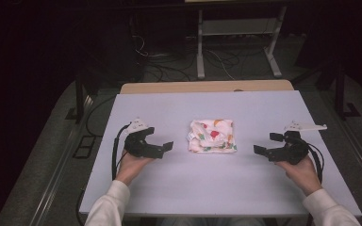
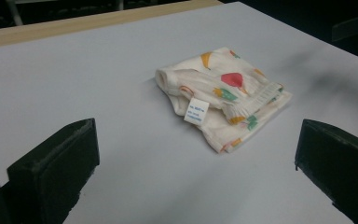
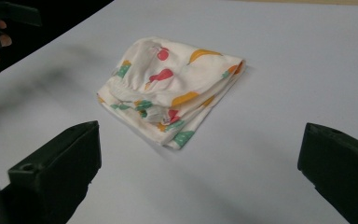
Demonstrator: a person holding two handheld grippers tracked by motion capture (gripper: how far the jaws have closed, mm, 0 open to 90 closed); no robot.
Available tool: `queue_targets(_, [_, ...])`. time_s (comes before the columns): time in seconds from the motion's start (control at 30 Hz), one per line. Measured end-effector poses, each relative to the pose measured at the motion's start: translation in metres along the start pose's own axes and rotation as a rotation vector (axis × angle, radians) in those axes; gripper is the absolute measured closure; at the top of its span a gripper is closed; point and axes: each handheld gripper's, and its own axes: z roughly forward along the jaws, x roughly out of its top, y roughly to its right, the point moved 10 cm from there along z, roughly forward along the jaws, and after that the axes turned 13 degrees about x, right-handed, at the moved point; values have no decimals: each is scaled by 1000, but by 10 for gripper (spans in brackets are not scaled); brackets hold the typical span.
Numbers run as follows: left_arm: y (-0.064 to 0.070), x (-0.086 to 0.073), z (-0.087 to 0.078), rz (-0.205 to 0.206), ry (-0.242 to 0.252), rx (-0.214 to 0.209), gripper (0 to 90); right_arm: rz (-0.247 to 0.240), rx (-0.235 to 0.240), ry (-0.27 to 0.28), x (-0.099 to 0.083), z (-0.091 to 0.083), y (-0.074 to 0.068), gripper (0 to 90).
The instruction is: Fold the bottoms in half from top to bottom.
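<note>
Both jaws spread wide and holding nothing, the left gripper (image 1: pixel 158 146) and right gripper (image 1: pixel 267 144) flank the folded cloth (image 1: pixel 212 136) lying between them on the table (image 1: pixel 179 188) — a pinch at only the top layer would likely pull the folds apart.

Overhead light is brightening the counter (image 1: pixel 207 183) while surroundings are lying dark; soft smeared shadows are blurring beside the folded cloth (image 2: pixel 223 95).

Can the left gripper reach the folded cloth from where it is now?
Probably yes: the left gripper stands open beside the folded cloth, facing it, and only bare table lies between them.
</note>
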Motion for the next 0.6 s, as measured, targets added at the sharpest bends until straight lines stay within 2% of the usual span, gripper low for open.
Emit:
queue_targets(0.13, [7, -10, -9, 12, 12, -6, 0, -20, 1, 12, -6, -2, -9, 0])
queue_targets(0.47, [17, -31, -23, 20, 19, -26, 0, -43, -12, 0, -25, -4, -22, 0])
queue_targets(0.6, [20, -35, -30, 29, 30, -31, 0, -57, -13, -9, -33, -5, -28, 0])
